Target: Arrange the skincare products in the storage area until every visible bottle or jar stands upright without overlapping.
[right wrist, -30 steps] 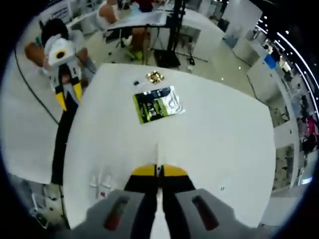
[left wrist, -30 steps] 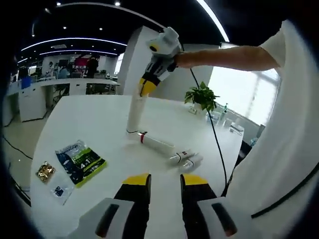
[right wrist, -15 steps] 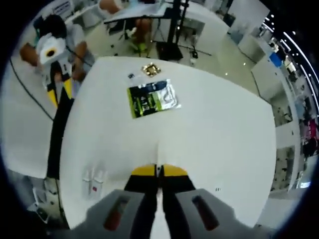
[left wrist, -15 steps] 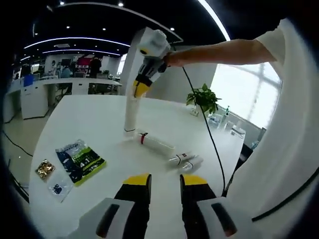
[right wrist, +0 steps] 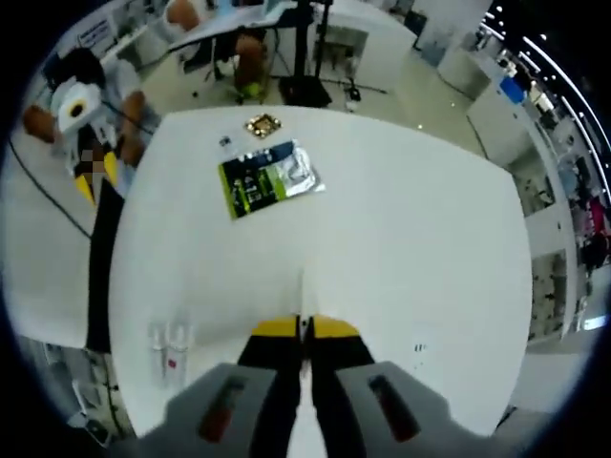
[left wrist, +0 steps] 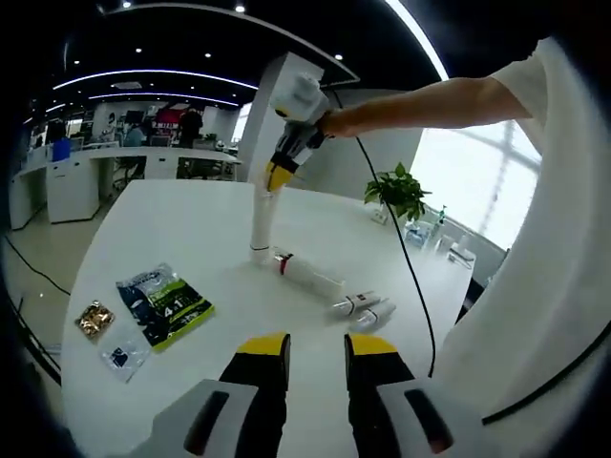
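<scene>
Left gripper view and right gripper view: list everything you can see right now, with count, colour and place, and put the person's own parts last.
Tall tube: one, white, upright on the table, its top in the right gripper's jaws.
Lying tube: one, white with a red band, flat beside the tall tube.
Small bottles: two, white, lying side by side nearer the left gripper.
Packet: one, green and dark, flat on the table.
Gold wrapper: one, beside the packet.
Clear sachet: one, near the table edge.
Potted plant: one, green, far table corner.
Table: one, white.
Right gripper: shut on the tall tube.
Left gripper: open, empty.
</scene>
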Available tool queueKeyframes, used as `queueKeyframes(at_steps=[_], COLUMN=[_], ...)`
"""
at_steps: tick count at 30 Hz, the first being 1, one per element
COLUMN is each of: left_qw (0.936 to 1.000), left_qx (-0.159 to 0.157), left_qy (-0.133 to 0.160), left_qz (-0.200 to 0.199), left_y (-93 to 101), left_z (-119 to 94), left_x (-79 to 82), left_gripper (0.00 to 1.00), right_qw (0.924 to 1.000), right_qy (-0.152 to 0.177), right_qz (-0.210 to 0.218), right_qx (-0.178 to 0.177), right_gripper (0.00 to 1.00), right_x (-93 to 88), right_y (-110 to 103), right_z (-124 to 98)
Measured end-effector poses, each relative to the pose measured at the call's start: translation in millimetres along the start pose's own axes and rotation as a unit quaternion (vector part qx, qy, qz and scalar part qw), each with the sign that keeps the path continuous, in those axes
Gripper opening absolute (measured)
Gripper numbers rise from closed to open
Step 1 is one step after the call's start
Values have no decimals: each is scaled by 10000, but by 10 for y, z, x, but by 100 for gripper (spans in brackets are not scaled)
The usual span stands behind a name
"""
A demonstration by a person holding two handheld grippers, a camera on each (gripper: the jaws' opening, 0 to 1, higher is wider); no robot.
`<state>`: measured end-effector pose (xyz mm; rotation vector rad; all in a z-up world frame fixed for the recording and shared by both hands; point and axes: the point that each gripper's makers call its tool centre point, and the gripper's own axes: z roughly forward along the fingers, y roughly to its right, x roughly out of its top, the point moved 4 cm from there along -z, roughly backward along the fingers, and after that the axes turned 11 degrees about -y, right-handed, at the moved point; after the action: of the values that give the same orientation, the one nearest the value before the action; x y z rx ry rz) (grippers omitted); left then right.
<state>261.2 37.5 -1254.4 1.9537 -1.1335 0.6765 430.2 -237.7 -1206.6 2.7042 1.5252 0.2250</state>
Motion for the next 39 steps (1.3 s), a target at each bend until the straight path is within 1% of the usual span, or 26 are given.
queueKeyframes(at_steps=[5, 7, 12, 17, 23, 26, 30, 32, 34, 36, 37, 38, 39], left_qw=[10000, 10000, 9998, 9997, 9994, 9993, 9992, 9992, 9992, 9990, 9990, 9990, 9989], left_qx=[-21, -49, -129, -182, -253, -262, -271, -282, -293, -301, -308, -310, -313], left_qy=[-21, -30, -99, -106, -134, -150, -155, -153, -165, -200, -207, -207, -199], left_qz=[16, 33, 97, 142, 189, 218, 236, 228, 239, 255, 261, 266, 271], left_y=[-11, -10, 2, 9, 37, 46, 58, 73, 88, 103, 113, 116, 118], left_z=[4, 15, 43, 53, 47, 48, 48, 47, 50, 58, 60, 61, 62], left_x=[18, 29, 43, 56, 74, 79, 81, 76, 66, 52, 53, 55, 59], left_gripper=[23, 23, 23, 23, 23, 23, 23, 23, 23, 23, 23, 23, 23], right_qw=[9999, 9997, 9990, 9985, 9974, 9973, 9966, 9970, 9967, 9971, 9969, 9970, 9972], right_qy=[-137, -179, -182, -251, -179, -170, -30, 23, 23, 10, 152, 90, 143], right_qz=[81, 148, 395, 492, 689, 709, 790, 728, 752, 686, 712, 701, 663], right_qx=[-27, -47, 31, 32, 75, 112, 225, 269, 305, 332, 298, 317, 321], right_gripper=[0, 0, 0, 0, 0, 0, 0, 0, 0, 0, 0, 0, 0], right_x=[-183, -288, -473, -656, -853, -907, -987, -1021, -1048, -1080, -1064, -1086, -1087], right_y=[30, 42, 47, 17, -21, -49, -98, -140, -156, -199, -185, -192, -199], right_z=[-4, -21, -68, -81, -121, -131, -150, -143, -128, -96, -111, -111, -115])
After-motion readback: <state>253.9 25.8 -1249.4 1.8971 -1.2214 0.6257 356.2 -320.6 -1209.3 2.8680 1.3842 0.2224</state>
